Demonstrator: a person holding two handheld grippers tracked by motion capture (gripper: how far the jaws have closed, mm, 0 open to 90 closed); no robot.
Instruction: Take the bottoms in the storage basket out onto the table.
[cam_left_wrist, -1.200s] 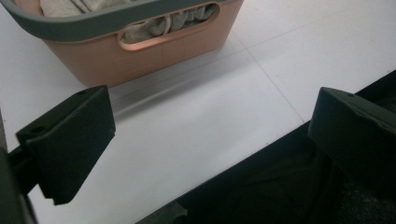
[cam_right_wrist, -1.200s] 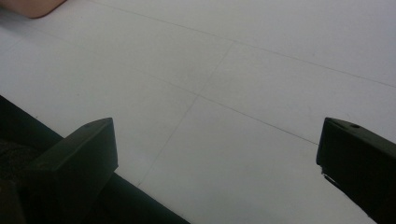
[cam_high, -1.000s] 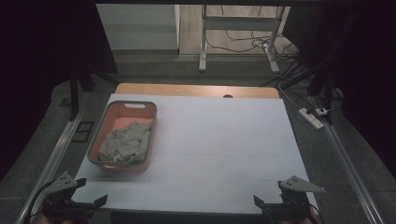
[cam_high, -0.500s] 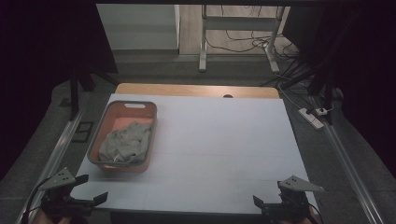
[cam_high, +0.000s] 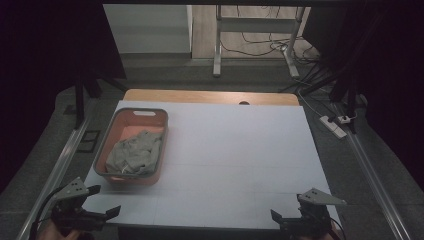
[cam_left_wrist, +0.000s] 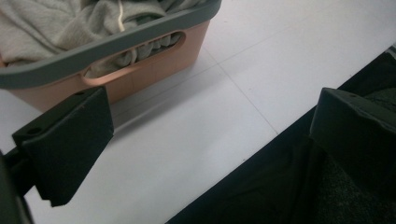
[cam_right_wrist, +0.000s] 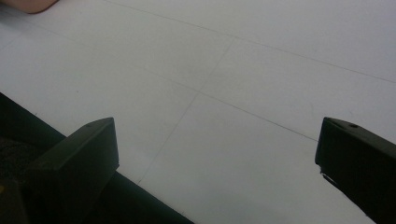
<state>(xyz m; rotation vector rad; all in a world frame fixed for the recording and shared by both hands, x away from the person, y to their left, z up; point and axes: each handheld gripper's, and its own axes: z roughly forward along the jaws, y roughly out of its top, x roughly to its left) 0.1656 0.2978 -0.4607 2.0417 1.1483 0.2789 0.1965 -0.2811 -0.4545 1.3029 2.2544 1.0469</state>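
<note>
Grey cloth (cam_high: 134, 154) lies crumpled inside an orange basket (cam_high: 150, 114) with a grey rim, and that basket stands on the left part of the white bench (cam_high: 235, 165), its long side running away from the person. From the basket, the left gripper (cam_high: 97, 215) sits just off the near left corner, low at the bench's front edge, with its fingers (cam_left_wrist: 65, 144) spread wide apart and nothing between them. In the left gripper view the basket's near wall and its handle slot rise just beyond the left finger, close to it but not touching, and the cloth shows through the slot and heaps above the rim; a pale cord runs across the folds. The other finger of that gripper hangs over the dark space beyond the bench's edge, well clear of the basket. The right gripper (cam_high: 295, 220) is far from the basket, across the bench at the near right corner, its fingers (cam_right_wrist: 77, 158) likewise held wide apart over bare white surface. In the right gripper view a sliver of the basket's orange corner peeks in at the top left, well apart from both fingers.
</note>
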